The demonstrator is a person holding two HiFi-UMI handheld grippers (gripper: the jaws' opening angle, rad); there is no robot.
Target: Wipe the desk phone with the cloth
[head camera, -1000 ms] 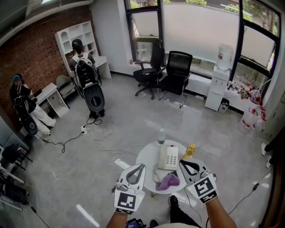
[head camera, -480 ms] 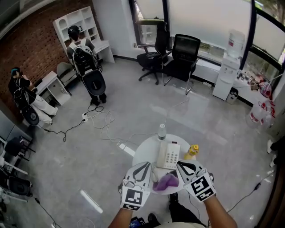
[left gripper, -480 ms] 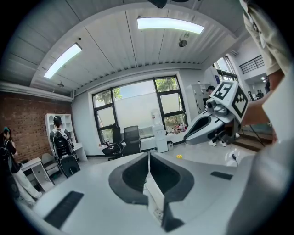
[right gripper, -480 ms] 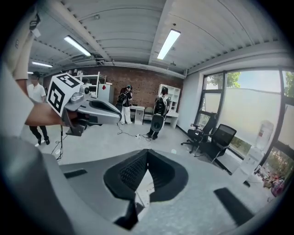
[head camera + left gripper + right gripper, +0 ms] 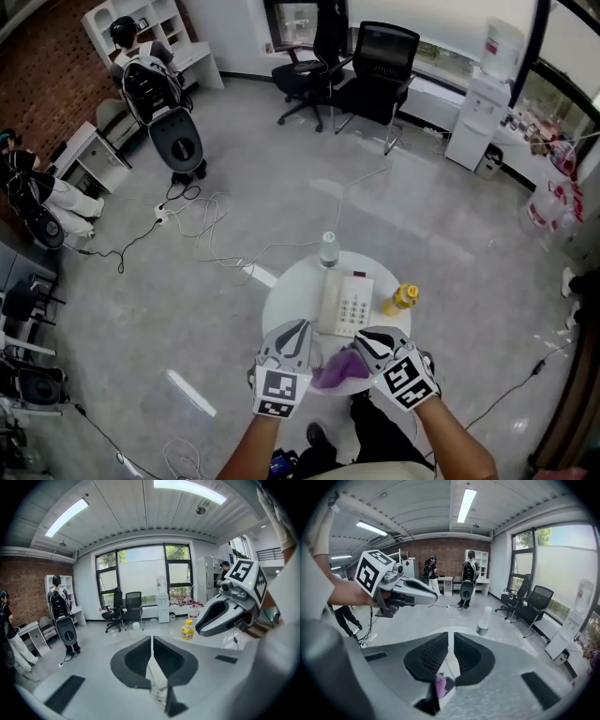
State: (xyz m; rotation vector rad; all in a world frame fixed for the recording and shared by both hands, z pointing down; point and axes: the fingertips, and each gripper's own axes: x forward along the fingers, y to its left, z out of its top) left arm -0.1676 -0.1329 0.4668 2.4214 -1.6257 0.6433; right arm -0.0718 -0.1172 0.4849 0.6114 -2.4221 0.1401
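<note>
A white desk phone [image 5: 345, 302] lies in the middle of a small round white table [image 5: 286, 298]. The purple cloth [image 5: 333, 368] is bunched at the table's near edge, between my two grippers. My right gripper [image 5: 359, 335] has its tips over the cloth's right side. In the right gripper view its jaws [image 5: 451, 634] stand nearly together and are opening, with a fold of purple cloth [image 5: 440, 685] pinched low between them. My left gripper [image 5: 300, 325] is shut and holds nothing, just left of the cloth; its closed jaws [image 5: 151, 639] point across the table.
A clear water bottle [image 5: 328, 248] stands at the table's far edge and a yellow bottle [image 5: 401, 297] at its right. Cables [image 5: 187, 230] trail over the floor at left. Office chairs [image 5: 375, 56] and a water dispenser [image 5: 487, 70] stand far back.
The head view has shifted, so the table sits higher and more central. Both grippers have drawn closer together around the cloth at the near edge.
</note>
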